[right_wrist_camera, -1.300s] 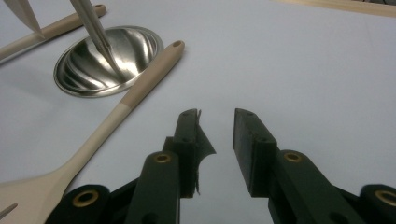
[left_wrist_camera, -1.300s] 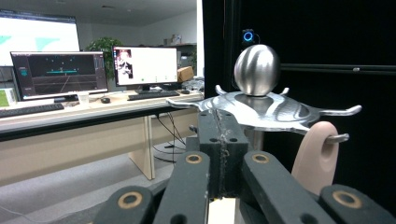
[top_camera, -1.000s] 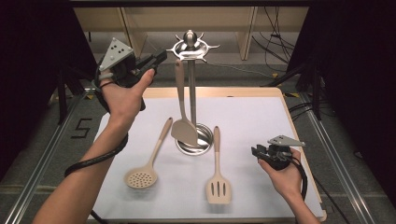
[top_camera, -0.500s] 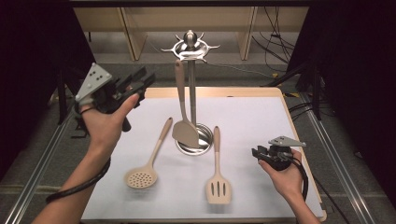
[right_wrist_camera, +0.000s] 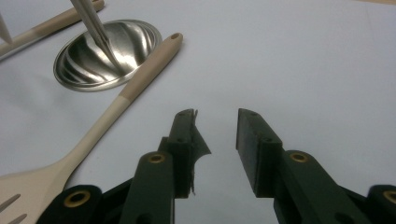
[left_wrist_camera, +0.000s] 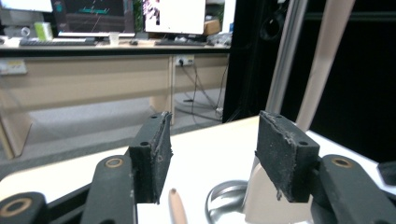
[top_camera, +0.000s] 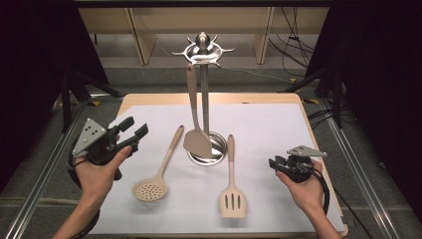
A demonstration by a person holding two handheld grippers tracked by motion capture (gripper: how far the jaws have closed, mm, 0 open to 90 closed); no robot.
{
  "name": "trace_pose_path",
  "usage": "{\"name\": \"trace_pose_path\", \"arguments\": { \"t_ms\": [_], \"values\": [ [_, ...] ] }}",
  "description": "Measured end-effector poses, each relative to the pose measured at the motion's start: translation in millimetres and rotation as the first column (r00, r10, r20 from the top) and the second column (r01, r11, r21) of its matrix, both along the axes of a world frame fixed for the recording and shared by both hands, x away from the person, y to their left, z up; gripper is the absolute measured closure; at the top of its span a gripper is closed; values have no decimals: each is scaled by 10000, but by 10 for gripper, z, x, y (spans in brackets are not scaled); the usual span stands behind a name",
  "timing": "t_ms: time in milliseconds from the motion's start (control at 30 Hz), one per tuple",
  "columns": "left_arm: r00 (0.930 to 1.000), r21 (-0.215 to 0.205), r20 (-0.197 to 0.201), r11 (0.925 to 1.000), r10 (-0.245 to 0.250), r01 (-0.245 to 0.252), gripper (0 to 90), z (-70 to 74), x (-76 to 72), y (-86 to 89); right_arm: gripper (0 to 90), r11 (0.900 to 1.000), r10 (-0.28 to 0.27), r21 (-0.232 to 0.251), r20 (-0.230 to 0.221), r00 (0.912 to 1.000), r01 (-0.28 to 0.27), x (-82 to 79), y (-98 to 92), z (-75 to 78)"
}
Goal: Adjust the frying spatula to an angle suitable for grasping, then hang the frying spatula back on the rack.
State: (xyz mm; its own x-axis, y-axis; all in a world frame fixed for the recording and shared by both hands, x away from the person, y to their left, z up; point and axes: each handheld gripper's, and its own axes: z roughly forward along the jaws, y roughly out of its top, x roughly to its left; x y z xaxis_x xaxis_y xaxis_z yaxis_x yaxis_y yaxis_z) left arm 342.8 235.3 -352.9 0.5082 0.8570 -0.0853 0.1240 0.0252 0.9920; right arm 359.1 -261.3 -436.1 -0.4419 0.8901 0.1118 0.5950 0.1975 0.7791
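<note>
Left gripper: the black left gripper (top_camera: 135, 130) hangs low over the left edge of the white-topped desk (top_camera: 268, 124), held in the person's left hand (top_camera: 102, 172), grey three-cornered plate on top.
Left fingers: wide apart, and they have just been opening; in the left gripper view the two black fingers (left_wrist_camera: 152, 156) have nothing between them, just air and desk beyond.
Right gripper: the black right gripper (top_camera: 272, 163) sits low at the desk's right side in the person's right hand (top_camera: 304, 188), pointing left across the desk.
Right fingers: parted and have just been opening further; the right gripper view shows both fingers (right_wrist_camera: 258, 151) over bare white surface, gripping nothing.
Hanging turner: the beige solid-bladed silicone turner (top_camera: 195, 119) hangs from the silver metal utensil stand with a star-shaped top (top_camera: 203, 50), its blade down by the stand's round base.
Stand base: the shiny round dish shows up close in the right gripper view (right_wrist_camera: 107, 53), pole rising out of it.
Skimmer: the beige round perforated skimmer spoon (top_camera: 158, 172) lies flat on the desk, just right of the left gripper, handle angled up towards the base.
Slotted turner: the beige slotted silicone turner (top_camera: 232, 186) lies flat between the stand and the right gripper, handle pointing away from the person, tip just beside the base.
Gap: both grippers are well apart, each clear of every utensil.
</note>
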Motion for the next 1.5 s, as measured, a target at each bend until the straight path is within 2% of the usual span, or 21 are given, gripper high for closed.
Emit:
{"name": "trace_pose_path", "arguments": {
  "t_ms": [300,333,433,467,500,633,700,767,800,833,900,933,1133,1167,1200,1267,1300,1333,1400,1467,1500],
  "values": [
    [9976,340,-662,9993,204,-181,417,-339,-80,125,663,9999,111,-1,-5,9999,-111,33,20,-3],
    [9956,451,-902,9988,249,-209,415,-430,-104,150,660,9999,103,-2,-37,9999,-103,31,19,-5],
    [9942,541,-1039,9983,277,-221,413,-500,-125,169,655,9999,-120,94,-196,9997,122,10,40,0],
    [9943,523,-1037,9984,247,-193,413,-537,-129,177,651,10000,-36,-85,-141,9999,35,13,30,5],
    [9930,606,-1141,9979,302,-234,413,-597,-146,184,645,9999,-126,1,-475,9988,126,-1,50,20],
    [9921,645,-1229,9978,248,-169,412,-664,-153,170,644,9998,168,-84,-415,9990,-172,40,63,18],
    [9910,688,-1316,9975,241,-151,412,-686,-156,160,641,9988,284,-383,-624,9976,-308,56,85,20],
    [9899,818,-1390,9965,267,-154,412,-717,-144,152,641,9996,165,-214,-1536,9880,-201,40,156,51],
    [9892,850,-1431,9962,307,-186,412,-722,-143,151,640,9991,210,-336,-1777,9839,-274,38,178,60],
    [9903,815,-1364,9966,245,-135,412,-736,-128,150,640,9977,417,-454,-1912,9807,-513,42,180,66],
    [9891,840,-1443,9963,290,-170,411,-743,-128,147,635,9981,331,-447,-1978,9797,-427,40,203,71],
    [9884,853,-1495,9963,251,-124,411,-761,-117,142,633,9987,188,-402,-2653,9640,-306,7,279,101],
    [9876,893,-1560,9960,163,-23,406,-803,-86,111,618,9975,260,-550,-2929,9558,-440,15,377,125],
    [9878,919,-1557,9957,74,70,406,-815,-77,96,618,9984,186,-444,-3211,9468,-347,15,445,145],
    [9871,999,-1599,9950,116,45,405,-814,-82,89,614,9958,468,-612,-2970,9537,-680,37,440,135],
    [9872,1019,-1591,9948,89,74,403,-819,-80,80,613,9941,563,-717,-2979,9529,-811,51,466,130],
    [9868,1069,-1615,9942,70,105,403,-824,-79,70,613,9955,396,-657,-3619,9314,-678,53,558,159],
    [9868,1069,-1615,9942,70,105,402,-824,-79,70,613,9955,396,-657,-3619,9314,-678,53,558,159],
    [9864,1034,-1643,9946,61,111,402,-834,-78,64,613,9959,404,-583,-3989,9161,-692,84,671,160],
    [9865,1056,-1633,9944,71,103,401,-836,-76,70,614,9952,495,-582,-3989,9157,-791,112,743,138],
    [9863,1068,-1645,9942,79,98,400,-837,-75,75,614,9959,349,-600,-4330,9007,-674,113,777,152]
  ]
}}
